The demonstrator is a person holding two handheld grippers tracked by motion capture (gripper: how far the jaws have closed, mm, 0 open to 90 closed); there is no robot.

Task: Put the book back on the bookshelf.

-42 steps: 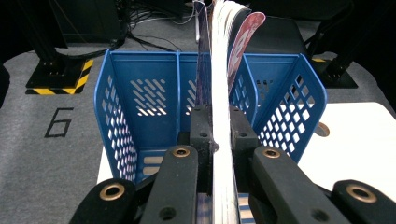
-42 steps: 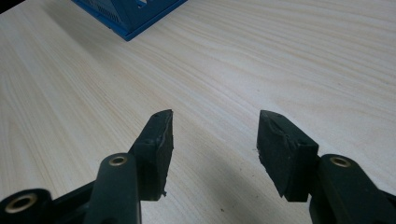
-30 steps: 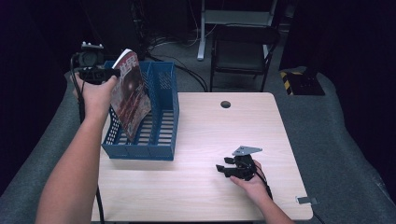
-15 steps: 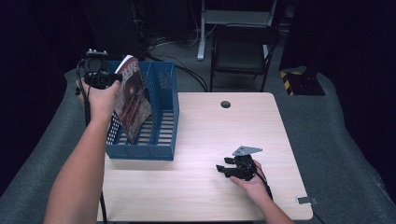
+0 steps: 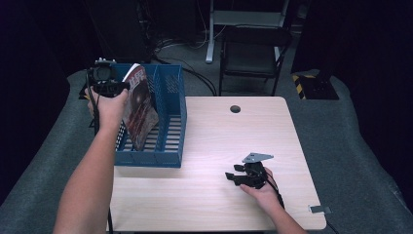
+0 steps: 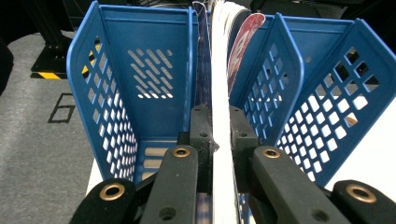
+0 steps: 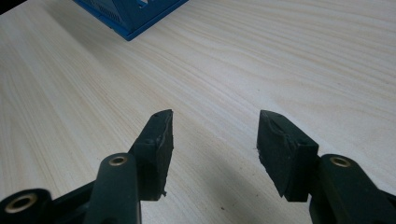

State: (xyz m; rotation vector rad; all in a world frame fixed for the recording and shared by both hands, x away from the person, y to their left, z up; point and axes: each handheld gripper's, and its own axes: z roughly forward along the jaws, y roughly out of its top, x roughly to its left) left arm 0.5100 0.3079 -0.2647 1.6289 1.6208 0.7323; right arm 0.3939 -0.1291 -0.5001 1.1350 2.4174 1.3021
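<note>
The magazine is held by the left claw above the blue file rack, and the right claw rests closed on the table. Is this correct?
Not quite. The right claw is open: the right gripper view shows its jaws apart over bare table. The rest holds: the left claw grips the magazine at the blue file rack.

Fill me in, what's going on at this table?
A person is filing a magazine into a blue divided file rack at the table's left edge. The left claw is shut on the magazine's edge, holding it tilted in the rack's left compartment, lower end near the floor. The right claw rests open and idle over the bare wooden table, holding nothing.
</note>
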